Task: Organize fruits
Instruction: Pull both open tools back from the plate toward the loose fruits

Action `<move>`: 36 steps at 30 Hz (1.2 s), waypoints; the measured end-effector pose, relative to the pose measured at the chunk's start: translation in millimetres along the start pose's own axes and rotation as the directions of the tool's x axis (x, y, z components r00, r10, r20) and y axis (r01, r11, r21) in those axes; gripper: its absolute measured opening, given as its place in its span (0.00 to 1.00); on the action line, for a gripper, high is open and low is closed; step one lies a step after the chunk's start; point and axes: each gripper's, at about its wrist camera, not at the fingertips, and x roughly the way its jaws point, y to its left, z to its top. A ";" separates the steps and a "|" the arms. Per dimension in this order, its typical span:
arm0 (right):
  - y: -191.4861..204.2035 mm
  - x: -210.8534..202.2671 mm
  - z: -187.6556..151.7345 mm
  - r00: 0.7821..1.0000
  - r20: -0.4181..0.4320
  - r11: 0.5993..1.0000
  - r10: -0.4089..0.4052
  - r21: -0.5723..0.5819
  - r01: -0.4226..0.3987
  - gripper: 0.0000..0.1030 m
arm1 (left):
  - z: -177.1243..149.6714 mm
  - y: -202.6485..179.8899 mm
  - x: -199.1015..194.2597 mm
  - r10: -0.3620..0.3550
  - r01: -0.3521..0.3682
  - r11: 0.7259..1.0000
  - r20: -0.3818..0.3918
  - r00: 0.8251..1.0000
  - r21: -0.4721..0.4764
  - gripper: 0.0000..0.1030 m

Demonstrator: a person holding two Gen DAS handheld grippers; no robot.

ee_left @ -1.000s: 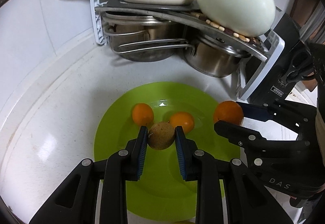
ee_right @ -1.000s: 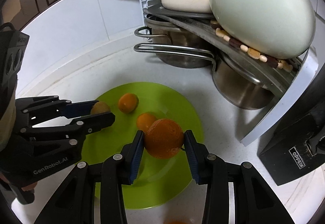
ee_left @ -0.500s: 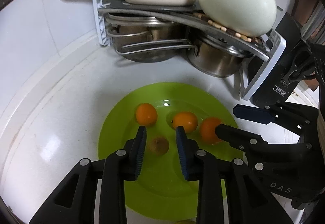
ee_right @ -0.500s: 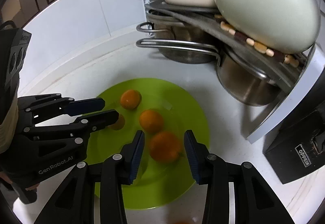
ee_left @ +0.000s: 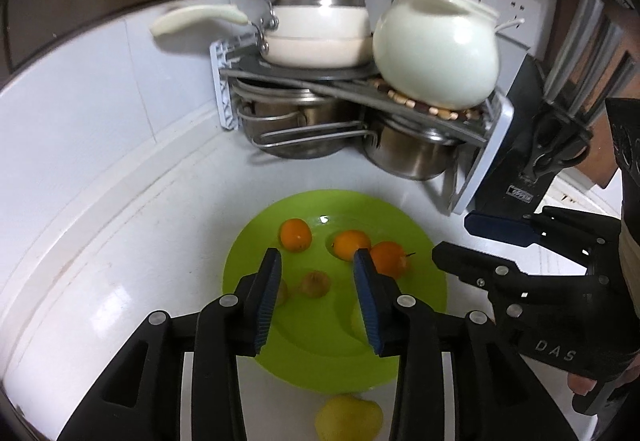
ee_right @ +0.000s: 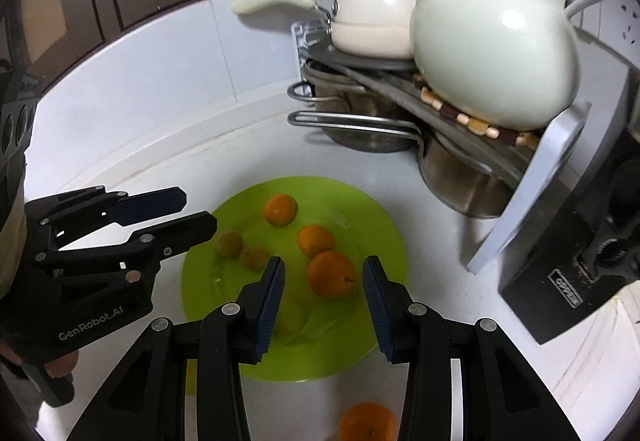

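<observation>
Both grippers empty above green plate (ee_left: 424, 305): left gripper (ee_left: 318, 273) opening over brown fruit (ee_left: 315, 283), right gripper (ee_right: 324, 281) parted over orange (ee_right: 330, 274).

The plate (ee_right: 384, 241) is bright lime green on a white counter (ee_left: 120, 241). Three fruits (ee_right: 330, 273) on it are orange, two small ones (ee_right: 228, 243) dull brown-green. The grippers' pads (ee_left: 267, 305) are blue on black bodies. The big jug (ee_left: 436, 53) is pale cream, standing on a brown-and-tan beaded mat (ee_left: 424, 109).

"GenRobot.AI" on black left gripper (ee_right: 192, 215) body; "DAS" on black right gripper (ee_left: 460, 237) body. Black box label unreadable.
</observation>
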 end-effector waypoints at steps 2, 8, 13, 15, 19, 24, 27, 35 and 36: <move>1.0 -10.1 -1.1 1.000 0.021 1.000 0.002 0.003 -0.002 0.40 | -2.3 -1.5 -11.7 0.002 -0.002 1.000 0.020 1.000 0.000 0.40; 3.9 -44.7 -8.3 0.996 0.083 1.000 -0.022 0.007 0.022 0.49 | -9.0 -12.4 -44.5 -0.016 0.013 0.999 0.084 0.996 0.029 0.45; 5.3 -71.7 -16.8 0.992 0.122 0.999 -0.041 0.010 0.040 0.52 | -14.8 -22.3 -70.4 -0.031 0.027 0.999 0.125 0.992 0.038 0.50; 4.9 -84.3 -20.4 0.988 0.145 0.999 -0.048 0.015 0.046 0.55 | -17.9 -27.7 -80.5 -0.037 0.032 0.999 0.140 0.989 0.041 0.53; 8.2 -106.6 -27.7 0.982 0.178 0.998 -0.063 0.022 0.060 0.57 | -24.0 -38.4 -93.4 -0.038 0.030 0.998 0.158 0.987 0.056 0.56; 6.9 -128.5 -42.2 0.973 0.209 0.994 -0.103 0.049 0.095 0.63 | -35.2 -50.8 -103.5 -0.041 0.029 0.997 0.172 0.984 0.073 0.59; 3.3 -137.4 -52.3 0.969 0.211 0.991 -0.127 0.073 0.113 0.63 | -42.7 -59.0 -109.2 -0.050 0.036 0.996 0.181 0.982 0.079 0.62; -13.7 -152.2 -80.3 0.972 0.182 0.985 -0.147 0.116 0.128 0.65 | -57.3 -84.3 -116.7 -0.068 0.049 0.993 0.183 0.981 0.107 0.66; -15.0 -152.8 -82.6 0.972 0.179 0.984 -0.150 0.119 0.130 0.65 | -58.3 -86.2 -116.4 -0.068 0.049 0.993 0.182 0.981 0.106 0.66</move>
